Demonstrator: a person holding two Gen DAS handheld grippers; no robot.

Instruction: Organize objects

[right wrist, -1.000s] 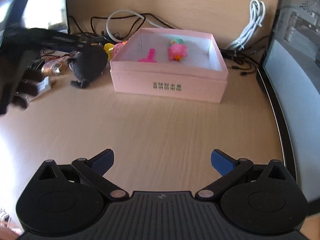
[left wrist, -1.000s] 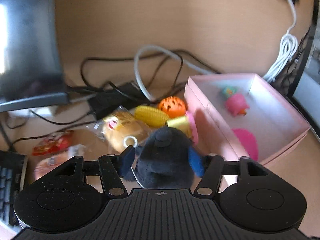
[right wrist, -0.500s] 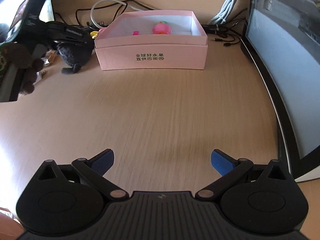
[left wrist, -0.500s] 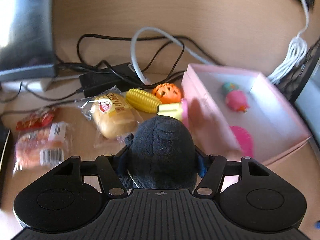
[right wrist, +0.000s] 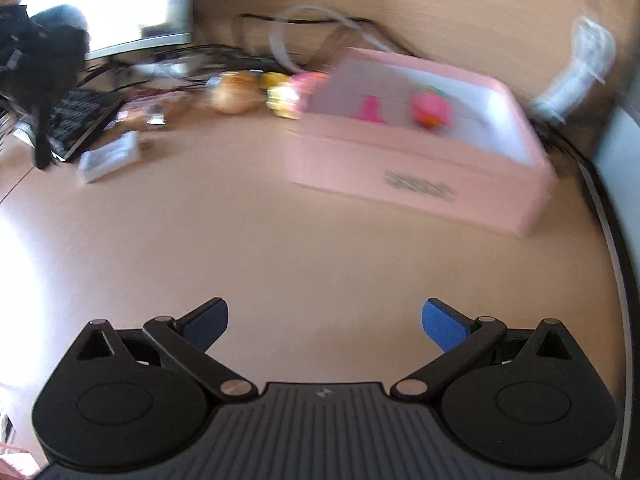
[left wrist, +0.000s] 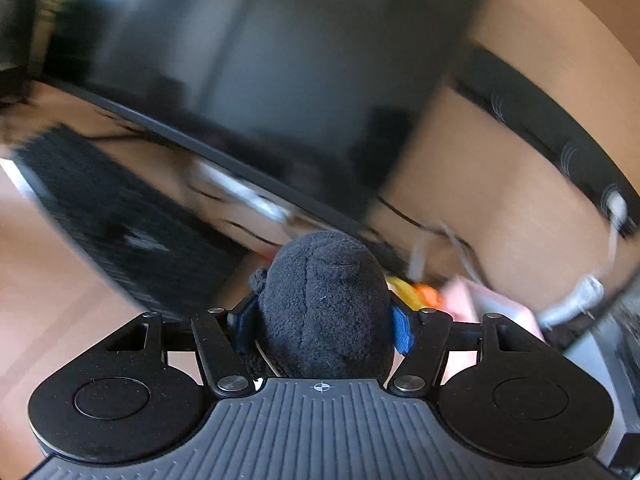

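Observation:
My left gripper (left wrist: 325,326) is shut on a black plush toy (left wrist: 324,304), whose body fills the gap between the blue pads. The right wrist view shows that toy (right wrist: 52,68) lifted at the far left, above the keyboard. The pink box (right wrist: 420,140) lies on the desk at the right and holds a pink round toy (right wrist: 432,110) and a magenta piece (right wrist: 370,109). A yellow toy (right wrist: 282,98) and a wrapped bun (right wrist: 234,96) lie left of the box. My right gripper (right wrist: 324,322) hovers open over bare desk.
A monitor (left wrist: 260,80) and a black keyboard (left wrist: 120,224) fill the left wrist view, tilted and blurred. Dark and white cables (right wrist: 304,40) trail behind the box. Snack packets (right wrist: 110,158) lie by the keyboard (right wrist: 76,124). A dark screen edge (right wrist: 616,184) borders the right.
The left gripper lifted the plush toy away from the box, swinging left and rolling, so the monitor now fills its view. The right gripper shifted, and its view now shows the box angled.

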